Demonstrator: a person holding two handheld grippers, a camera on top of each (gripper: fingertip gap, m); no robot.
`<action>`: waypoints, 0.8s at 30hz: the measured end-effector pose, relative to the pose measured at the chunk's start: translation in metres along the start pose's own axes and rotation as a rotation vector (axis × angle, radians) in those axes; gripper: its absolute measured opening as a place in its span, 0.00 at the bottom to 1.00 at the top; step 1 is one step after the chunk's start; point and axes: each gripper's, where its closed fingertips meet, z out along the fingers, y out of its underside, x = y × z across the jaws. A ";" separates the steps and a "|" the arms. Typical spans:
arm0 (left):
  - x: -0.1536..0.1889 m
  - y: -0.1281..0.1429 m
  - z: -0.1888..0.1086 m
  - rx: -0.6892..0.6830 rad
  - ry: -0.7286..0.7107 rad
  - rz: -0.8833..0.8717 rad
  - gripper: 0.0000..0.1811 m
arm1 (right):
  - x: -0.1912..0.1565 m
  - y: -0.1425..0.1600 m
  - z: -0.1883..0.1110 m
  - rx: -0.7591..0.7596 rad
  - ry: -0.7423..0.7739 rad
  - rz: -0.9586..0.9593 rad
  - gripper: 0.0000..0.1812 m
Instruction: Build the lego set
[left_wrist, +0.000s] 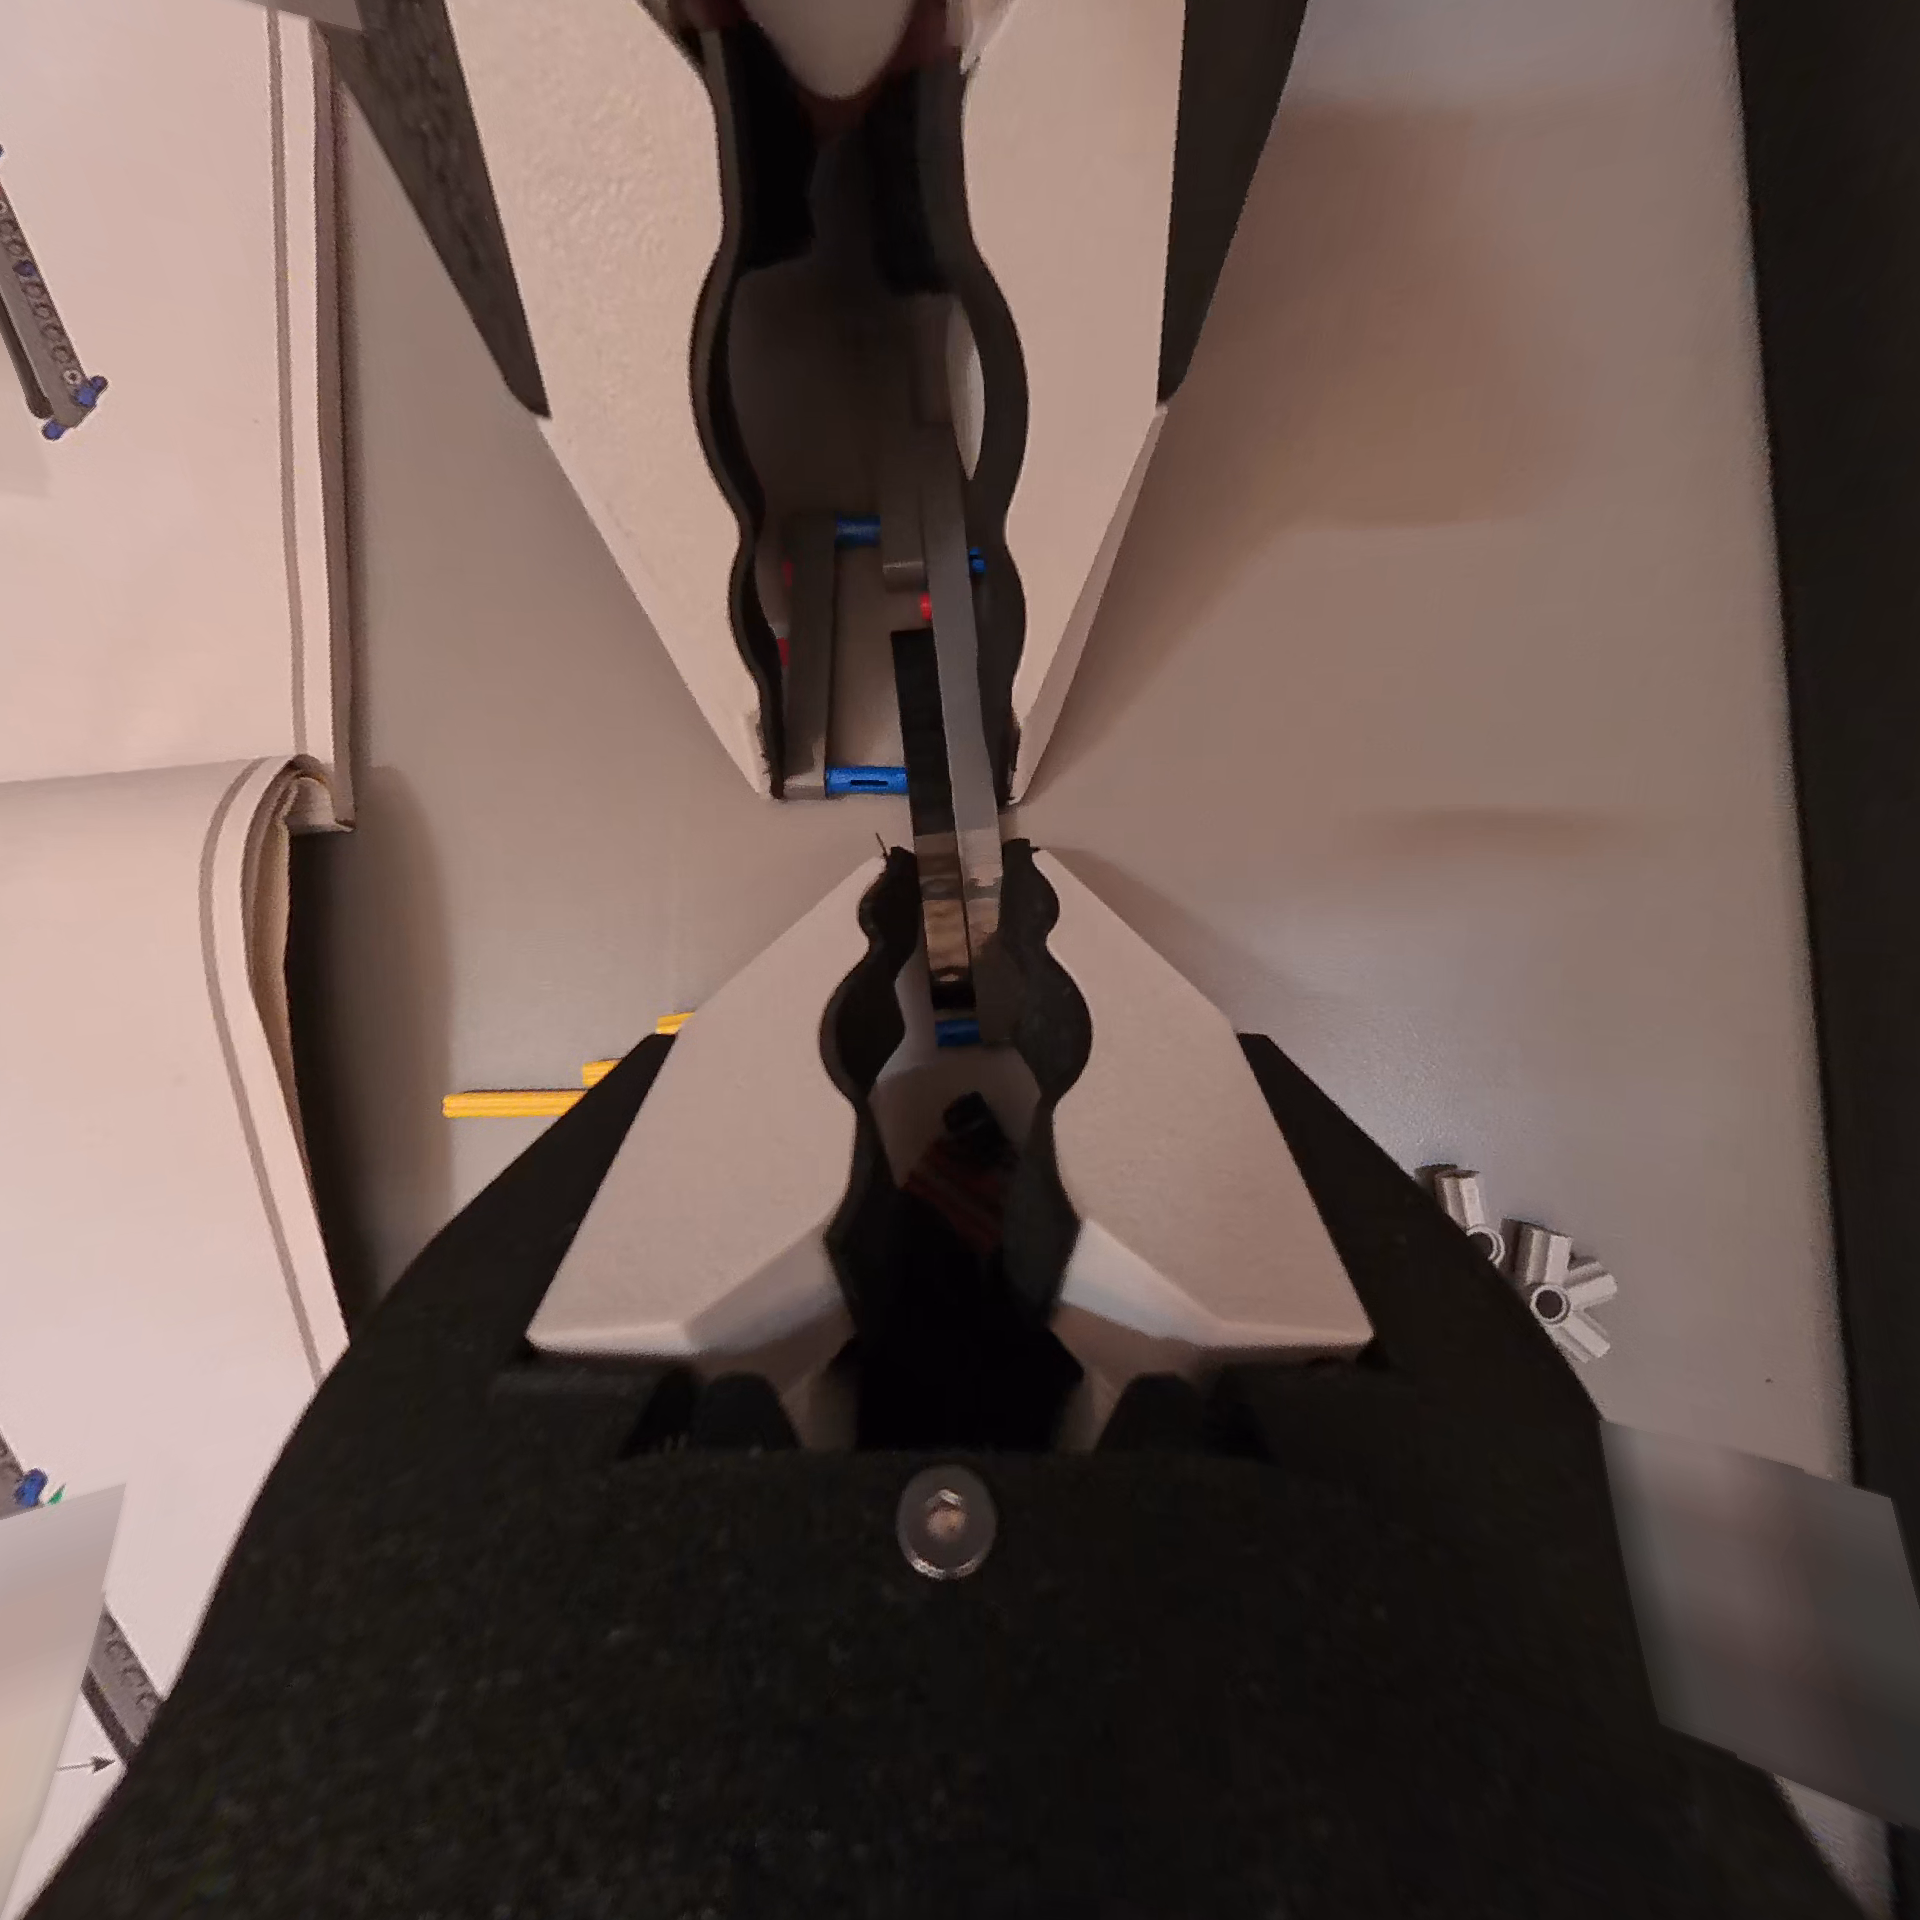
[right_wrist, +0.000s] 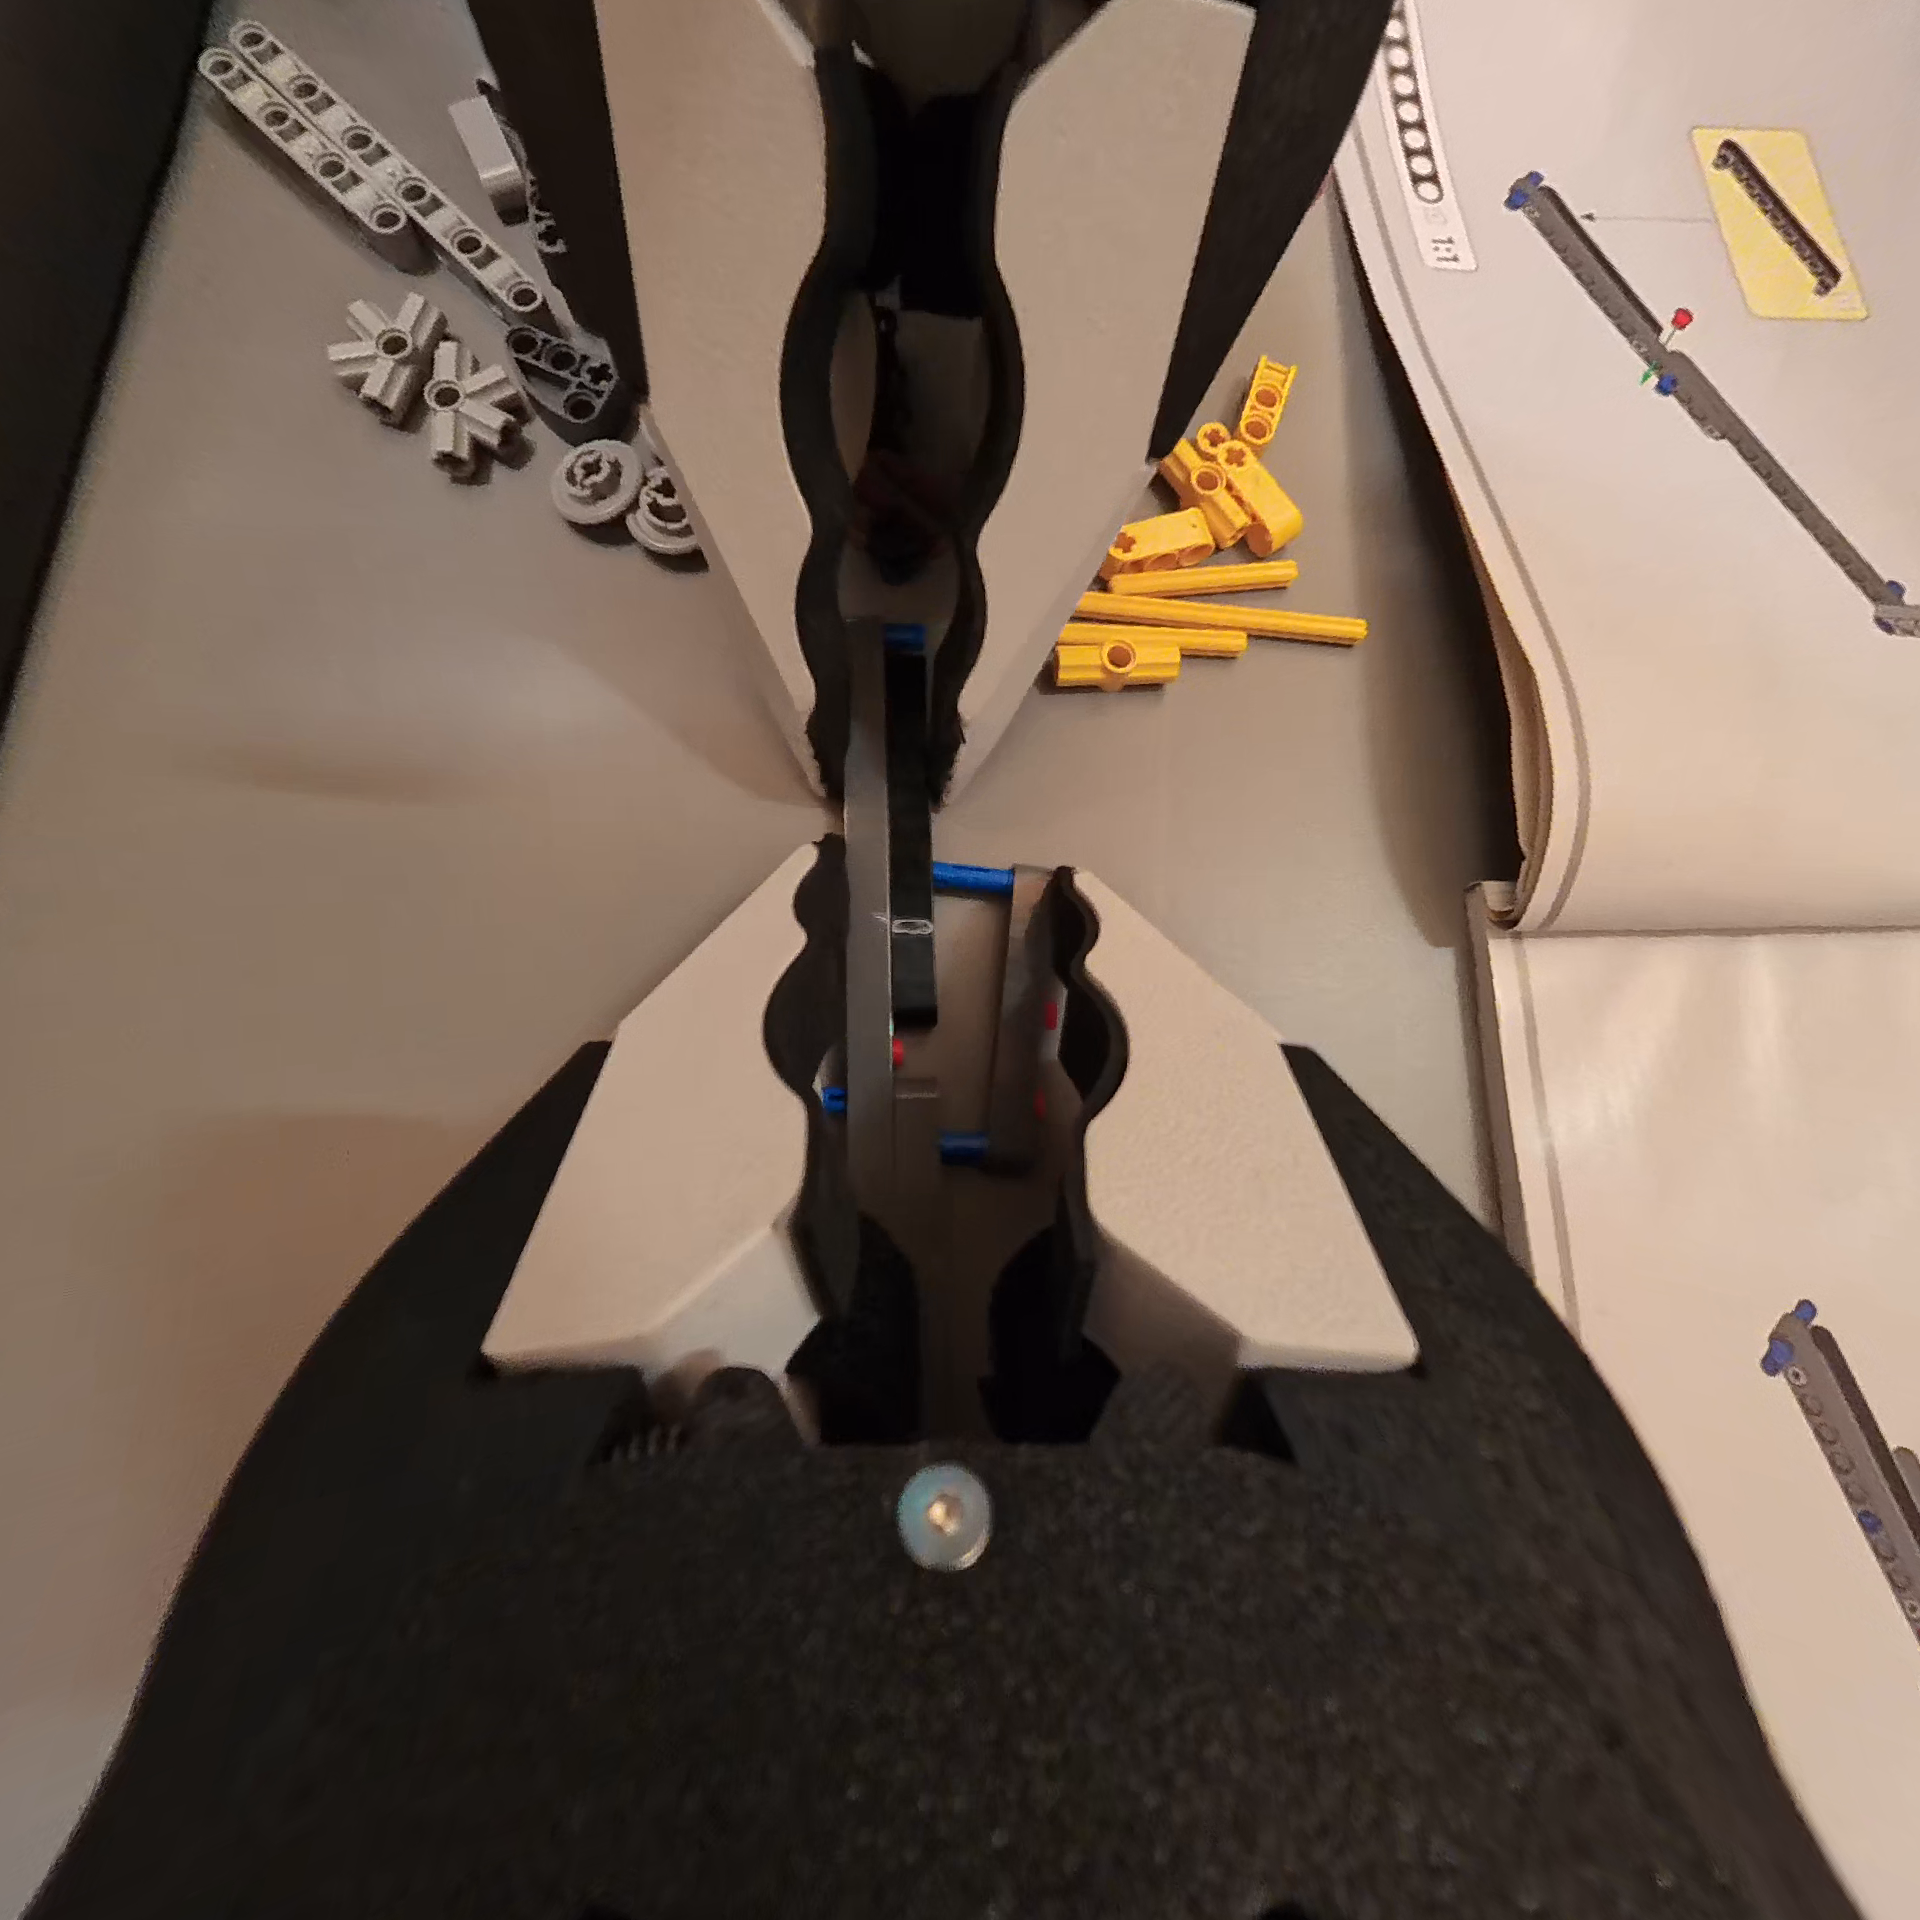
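Both grippers are meeting tip to tip over the tabletop (right_wrist: 312, 883), sharing one lego assembly (left_wrist: 951, 727): grey beams, a black beam, blue pins. Its long axis is running along both grippers' finger lines, from one to the other. The left gripper (left_wrist: 961, 935) is pinching narrow on one end of the grey and black beams; the right gripper (right_wrist: 940, 935) is clamping narrow on the other end. Lying loose: three yellow axles (right_wrist: 1216, 613), two grey cross connectors (right_wrist: 426, 384), two grey wheels (right_wrist: 623, 494). An instruction booklet (right_wrist: 1714, 520) is lying open at the tabletop's edge.
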 end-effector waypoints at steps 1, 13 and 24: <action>0.000 0.000 0.000 0.001 0.001 0.004 0.08 | 0.000 0.000 0.000 -0.003 0.003 0.004 0.21; 0.000 -0.001 0.001 -0.005 -0.015 0.032 0.08 | -0.001 0.000 -0.002 -0.032 0.022 0.008 0.21; -0.016 -0.013 -0.006 -0.135 -0.470 0.536 0.08 | 0.000 0.010 -0.035 0.050 -0.137 0.326 0.22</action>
